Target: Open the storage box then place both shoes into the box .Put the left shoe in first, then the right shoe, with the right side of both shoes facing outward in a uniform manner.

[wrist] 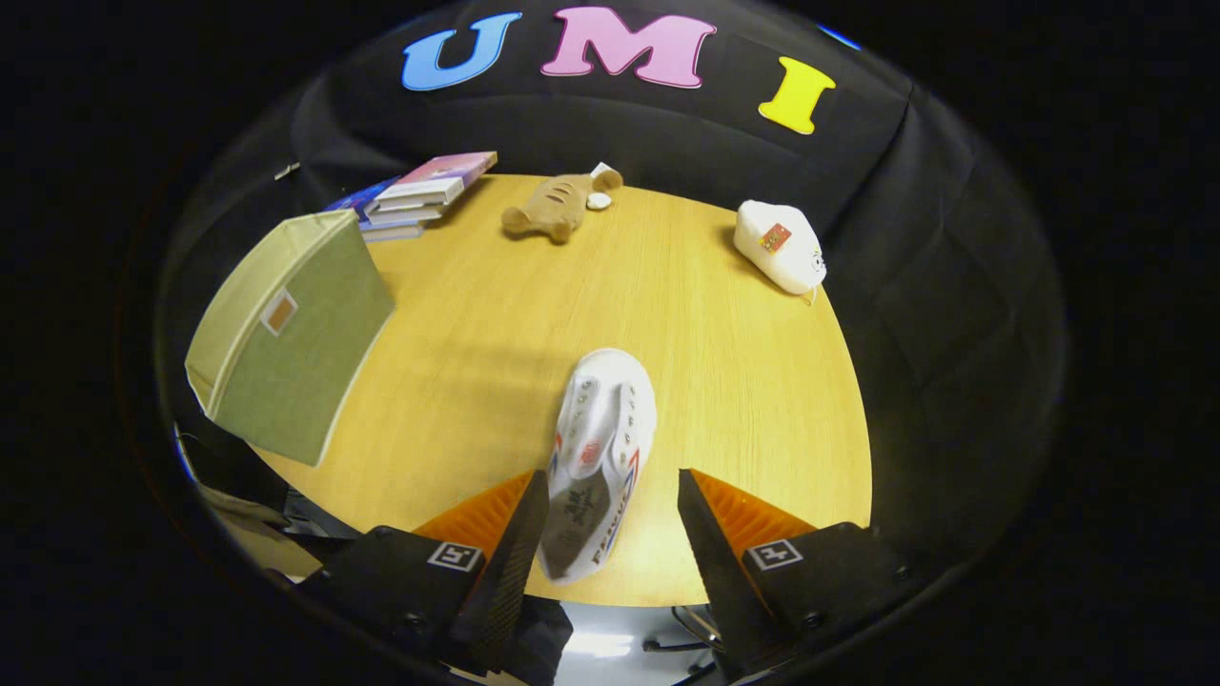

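A white shoe point(602, 448) lies on the wooden table point(724, 381), its toe pointing away from me and its heel end between my fingers. My gripper point(610, 488) is open around that heel; the left finger is against the shoe's side, and a gap remains at the right finger. The second white shoe point(780, 246) rests at the table's far right, well beyond the fingers. The green fabric storage box point(291, 333) stands at the left of the table with its lid down.
A stack of books point(419, 195) sits behind the box at the far left. A brown plush toy point(558, 205) lies at the far middle. The table's front edge runs just under my fingers.
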Motion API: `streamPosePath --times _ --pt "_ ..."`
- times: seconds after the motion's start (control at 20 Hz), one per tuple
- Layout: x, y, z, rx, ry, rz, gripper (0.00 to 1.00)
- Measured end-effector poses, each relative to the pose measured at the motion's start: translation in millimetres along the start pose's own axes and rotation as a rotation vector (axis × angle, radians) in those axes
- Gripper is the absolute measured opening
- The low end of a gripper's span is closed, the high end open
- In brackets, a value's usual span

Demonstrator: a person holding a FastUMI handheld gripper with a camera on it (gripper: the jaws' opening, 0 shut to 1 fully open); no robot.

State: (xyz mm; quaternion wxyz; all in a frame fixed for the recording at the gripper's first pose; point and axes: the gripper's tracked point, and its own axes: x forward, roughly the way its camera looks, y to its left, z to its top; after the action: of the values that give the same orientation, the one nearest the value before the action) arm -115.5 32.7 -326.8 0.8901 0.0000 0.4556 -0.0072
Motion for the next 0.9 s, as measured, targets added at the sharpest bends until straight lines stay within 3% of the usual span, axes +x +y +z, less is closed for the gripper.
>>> streamPosePath --times 0.25,0.4,0.45,0.5,0.55,0.7,0.9 --pt "43 -11 -21 -0.034 0.07 -0.008 0.82" --pt "61 0 -35 -0.009 0.123 0.042 0.78" --pt "62 3 -38 0.004 0.123 0.048 0.75" --pt "62 3 -40 0.012 0.118 0.042 0.63" --pt "63 1 -41 0.012 0.119 0.028 0.58" --pt "53 -15 -43 -0.021 0.122 -0.031 0.55" --pt "71 -9 -29 0.014 0.08 -0.007 0.52"
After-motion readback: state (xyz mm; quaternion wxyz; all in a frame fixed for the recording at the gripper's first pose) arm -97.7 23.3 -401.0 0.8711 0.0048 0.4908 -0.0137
